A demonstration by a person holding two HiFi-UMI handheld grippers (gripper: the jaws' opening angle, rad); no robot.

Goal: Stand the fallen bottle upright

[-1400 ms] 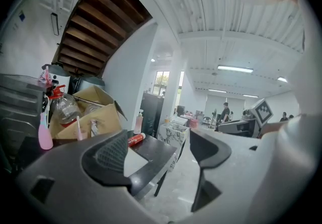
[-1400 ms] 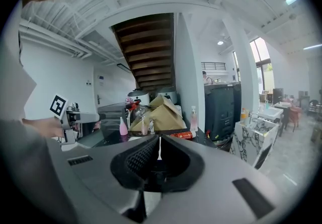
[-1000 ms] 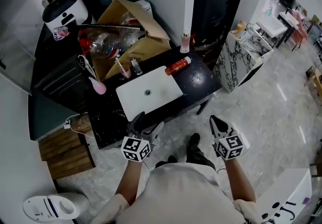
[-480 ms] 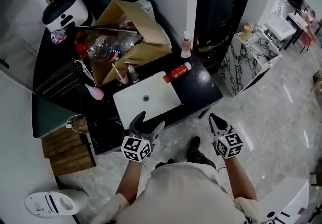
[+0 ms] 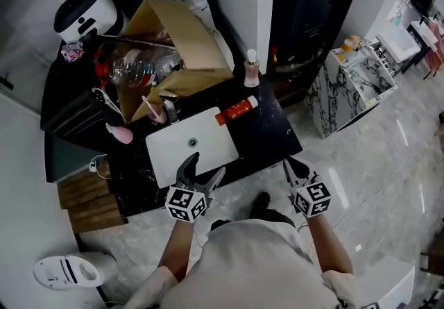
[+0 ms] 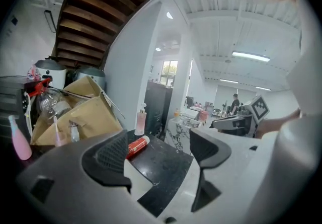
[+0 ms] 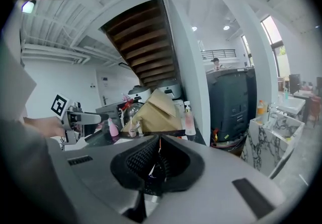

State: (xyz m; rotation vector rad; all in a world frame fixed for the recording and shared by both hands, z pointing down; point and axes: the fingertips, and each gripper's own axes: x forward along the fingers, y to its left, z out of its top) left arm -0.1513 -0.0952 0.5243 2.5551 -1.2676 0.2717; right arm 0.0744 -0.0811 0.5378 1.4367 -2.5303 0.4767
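Behind the right rear corner of the white sink [image 5: 166,156], the red bottle [image 5: 236,110] lies on its side on the dark worktop [image 5: 272,128], with its white cap pointing away to the right. An upright pump bottle [image 5: 251,70] stands near it towards the wall, and a cardboard box [image 5: 182,37] sits further left. I hold both grippers at the near edge of the worktop, well apart from the bottle. My left gripper [image 5: 206,167] has its jaws spread wide with nothing between them, and its own view shows the bottle low in the scene, just beside the left jaw. My right gripper [image 5: 290,167] has its jaws pressed together on nothing.

I judge this to be the approach: nothing is grasped and the bottle has not been touched. The next move, as I see it, is to carry the open left gripper forward over the sink, set the jaws across the bottle's body, close on it and tip it up onto its base. It should land on bare worktop, clear of the sink rim and the pump bottle. If I use the right gripper instead, its jaws must part first
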